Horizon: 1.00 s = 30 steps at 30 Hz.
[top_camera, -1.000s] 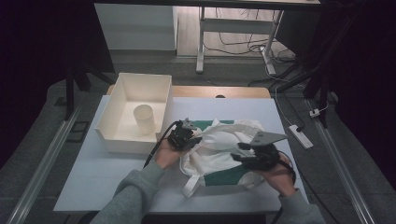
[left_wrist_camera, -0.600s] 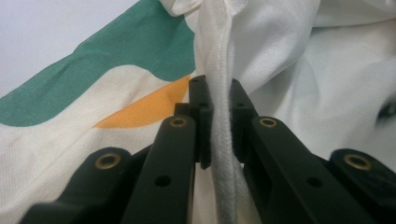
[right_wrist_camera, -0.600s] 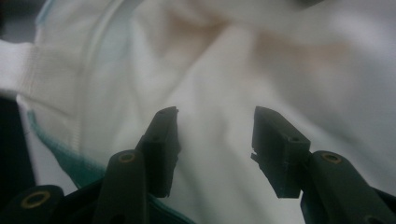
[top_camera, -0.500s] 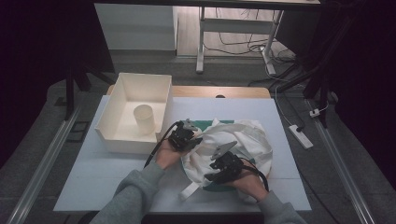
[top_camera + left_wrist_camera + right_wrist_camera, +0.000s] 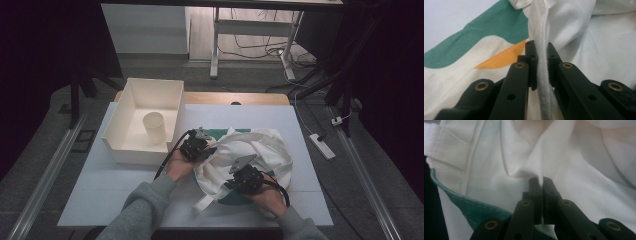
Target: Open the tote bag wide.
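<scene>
A white cloth bag point(image 5: 260, 150) with green and orange patches lies crumpled on the white table point(image 5: 110, 200). At the bag's left edge my left gripper point(image 5: 209, 150) is shut on a thick white seam or strap point(image 5: 541, 62) that runs up between its jaws. My right gripper point(image 5: 231, 184) is low on the bag's front part. Its jaws have just been closing and now pinch a raised fold of the white fabric point(image 5: 541, 176). A green hem point(image 5: 474, 207) runs below that fold.
A cream open box point(image 5: 145, 120) stands at the back left with a cream cup point(image 5: 154, 127) upright inside. A wooden strip point(image 5: 235, 98) lines the table's far edge. A white power strip point(image 5: 321, 145) lies on the floor at right.
My right gripper has moved left and down from the bag's right side onto its front part and closed on a fold. The cloth has shifted. The left gripper has stayed put.
</scene>
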{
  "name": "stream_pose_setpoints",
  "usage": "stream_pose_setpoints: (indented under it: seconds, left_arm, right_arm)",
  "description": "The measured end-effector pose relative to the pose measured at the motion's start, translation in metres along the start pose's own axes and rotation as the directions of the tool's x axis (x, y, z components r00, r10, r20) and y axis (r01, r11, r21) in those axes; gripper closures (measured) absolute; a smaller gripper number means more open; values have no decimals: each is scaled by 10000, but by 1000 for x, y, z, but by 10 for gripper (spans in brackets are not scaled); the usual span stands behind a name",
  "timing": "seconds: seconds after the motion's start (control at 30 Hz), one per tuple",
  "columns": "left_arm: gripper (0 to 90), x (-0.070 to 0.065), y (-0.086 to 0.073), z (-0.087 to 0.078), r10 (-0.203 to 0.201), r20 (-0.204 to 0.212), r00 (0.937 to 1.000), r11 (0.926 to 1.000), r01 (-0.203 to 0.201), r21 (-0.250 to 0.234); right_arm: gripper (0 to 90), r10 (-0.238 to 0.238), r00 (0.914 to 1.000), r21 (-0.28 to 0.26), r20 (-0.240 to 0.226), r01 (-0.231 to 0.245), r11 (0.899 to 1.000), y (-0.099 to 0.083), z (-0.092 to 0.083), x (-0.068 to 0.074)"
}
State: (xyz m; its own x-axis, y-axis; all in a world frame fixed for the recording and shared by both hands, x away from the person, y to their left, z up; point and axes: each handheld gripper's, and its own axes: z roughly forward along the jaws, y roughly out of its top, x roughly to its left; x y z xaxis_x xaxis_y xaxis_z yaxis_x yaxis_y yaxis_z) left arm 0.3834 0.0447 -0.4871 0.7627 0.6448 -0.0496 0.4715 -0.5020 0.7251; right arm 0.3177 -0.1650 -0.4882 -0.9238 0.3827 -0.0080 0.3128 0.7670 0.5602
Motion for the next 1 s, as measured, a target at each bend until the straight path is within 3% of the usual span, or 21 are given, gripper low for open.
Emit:
stream_pose_setpoints:
  seconds: [0.17,0.33,0.5,0.57,0.67,0.87,0.93,1.0]
  left_arm:
    - [842,-2,1,-3,-37,-55,10000,9996,36,-263]
    - [843,-3,4,-11,-75,-246,9997,9981,60,-610]
    - [842,0,3,-11,-259,40,9997,9985,261,-481]
    - [843,-2,3,-9,-200,73,9998,9992,202,-359]
    - [842,-5,2,-6,-67,-51,10000,9997,66,-218]
    - [838,-5,0,-2,-32,17,10000,10000,32,5]
    - [838,-4,0,-2,-31,61,10000,10000,31,-3]
    - [838,-3,0,-4,-23,117,9999,10000,23,-23]
  right_arm:
    - [889,-127,9998,-174,150,130,9998,-3,-12,6]
    - [890,-105,9998,-588,-188,94,9982,-11,-38,15]
    - [891,-311,9985,-790,-441,276,9965,-22,-59,31]
    - [891,-234,9987,-684,-462,202,9975,-26,-59,31]
    - [891,72,9952,-506,-975,-122,9986,-33,-50,24]
    - [888,179,9952,-40,-958,-183,9998,-36,-37,17]
    - [879,134,9941,-87,-1079,-144,9999,-36,-38,16]
    - [811,86,9935,-503,-1136,-144,9986,-34,-45,15]
